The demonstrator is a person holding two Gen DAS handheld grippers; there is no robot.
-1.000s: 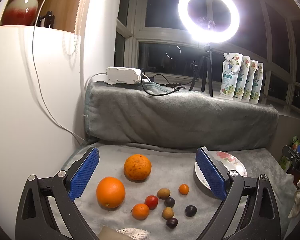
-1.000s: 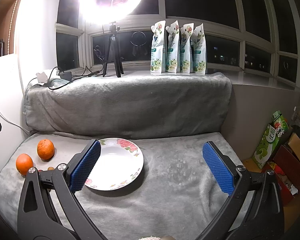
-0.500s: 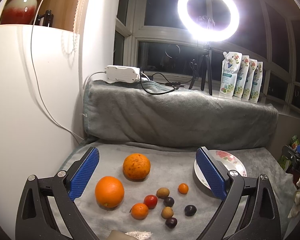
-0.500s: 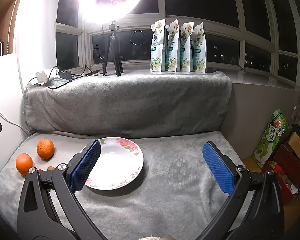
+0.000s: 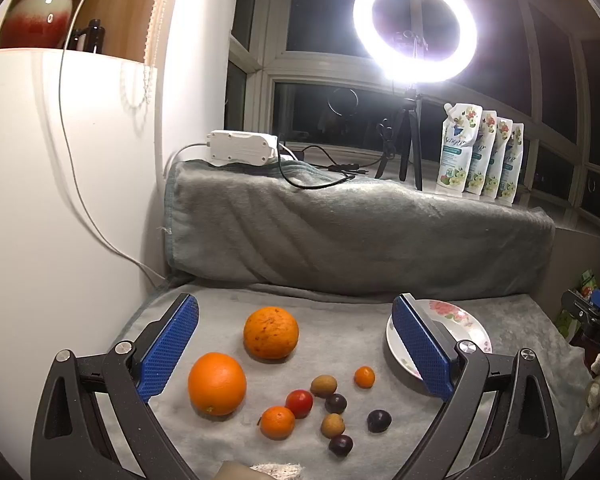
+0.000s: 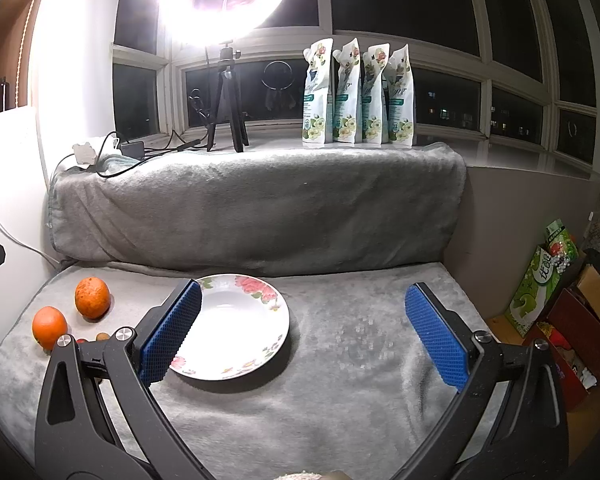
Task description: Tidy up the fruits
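Almost nothing has moved since a second ago: left view drifted slightly, fruit sits marginally lower-left in frame; right view unchanged.

Left to right on the grey blanket (image 5: 340,328): left gripper (image 5: 296,346) hovers over the fruit, jaws wide apart, nothing between the blue pads. Smooth orange (image 5: 217,383) nearest the left pad, mottled orange (image 5: 271,332) just behind it, apart. Small cluster to their right: mandarin (image 5: 277,422) touching or nearly touching the cherry tomato (image 5: 299,403), two brown longan-like fruits (image 5: 323,385), three dark plums (image 5: 379,420), a tiny orange kumquat (image 5: 364,377) nearest the plate. All loose on the blanket.

Floral plate (image 6: 236,320) sits right of the fruit, no fruit in it. Right gripper (image 6: 304,332) hangs over its right side, jaws wide, gripping nothing; left pad overlaps the plate's rim in view. Cartons (image 6: 548,280) on the floor far right.
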